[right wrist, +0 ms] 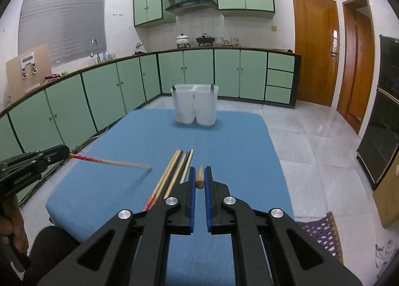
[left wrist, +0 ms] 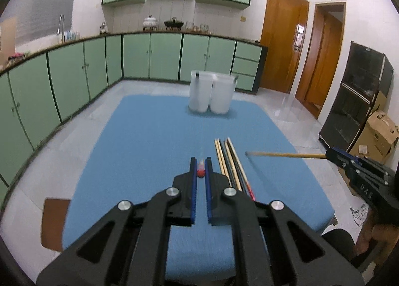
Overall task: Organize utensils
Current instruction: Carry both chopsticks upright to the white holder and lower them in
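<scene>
Left wrist view: the left tool [left wrist: 201, 169] is clamped on a red-ended chopstick [left wrist: 200, 171], and the right tool [right wrist: 200, 177] on a plain wooden chopstick [right wrist: 200, 178]. More chopsticks [left wrist: 230, 161] lie on the blue counter [left wrist: 149, 136]. Each stick should be tipped upright over the white holder [left wrist: 212, 94] at the far edge before release.

Matt blue cloth [left wrist: 149, 136], wooden chopsticks [left wrist: 225, 161].

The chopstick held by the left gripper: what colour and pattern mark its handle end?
Red with a small pattern, then pale wood; the chopstick in the left gripper shows best in the right wrist view.
</scene>
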{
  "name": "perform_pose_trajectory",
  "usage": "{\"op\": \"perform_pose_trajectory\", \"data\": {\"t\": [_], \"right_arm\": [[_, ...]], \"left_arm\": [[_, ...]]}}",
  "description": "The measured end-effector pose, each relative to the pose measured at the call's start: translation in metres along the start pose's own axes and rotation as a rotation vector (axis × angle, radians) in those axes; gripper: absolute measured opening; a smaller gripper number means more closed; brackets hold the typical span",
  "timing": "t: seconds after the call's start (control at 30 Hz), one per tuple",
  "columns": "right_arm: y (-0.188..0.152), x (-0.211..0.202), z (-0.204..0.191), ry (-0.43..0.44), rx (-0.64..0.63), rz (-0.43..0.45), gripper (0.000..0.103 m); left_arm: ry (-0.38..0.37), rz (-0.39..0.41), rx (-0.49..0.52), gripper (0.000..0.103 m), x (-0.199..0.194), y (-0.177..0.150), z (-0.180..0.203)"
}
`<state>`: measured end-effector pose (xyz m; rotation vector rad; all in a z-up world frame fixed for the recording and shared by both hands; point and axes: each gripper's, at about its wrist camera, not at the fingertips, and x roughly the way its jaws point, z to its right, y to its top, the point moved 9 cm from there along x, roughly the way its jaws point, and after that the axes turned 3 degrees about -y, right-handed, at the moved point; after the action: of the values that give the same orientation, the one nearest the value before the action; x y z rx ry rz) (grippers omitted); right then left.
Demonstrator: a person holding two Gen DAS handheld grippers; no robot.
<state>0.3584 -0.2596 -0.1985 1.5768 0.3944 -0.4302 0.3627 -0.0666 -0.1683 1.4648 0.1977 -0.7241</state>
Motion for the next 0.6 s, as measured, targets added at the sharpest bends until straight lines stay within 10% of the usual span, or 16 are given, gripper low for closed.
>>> {"op": "perform_pose_trajectory", "data": {"t": [0.6], "right_arm": [[0.09,0.03,-0.012,0.067,-0.137,-0.137,0.006]], "left_arm": [[-0.066,-0.023,0.08,0.005,0.005,0.091,0.007]]}}
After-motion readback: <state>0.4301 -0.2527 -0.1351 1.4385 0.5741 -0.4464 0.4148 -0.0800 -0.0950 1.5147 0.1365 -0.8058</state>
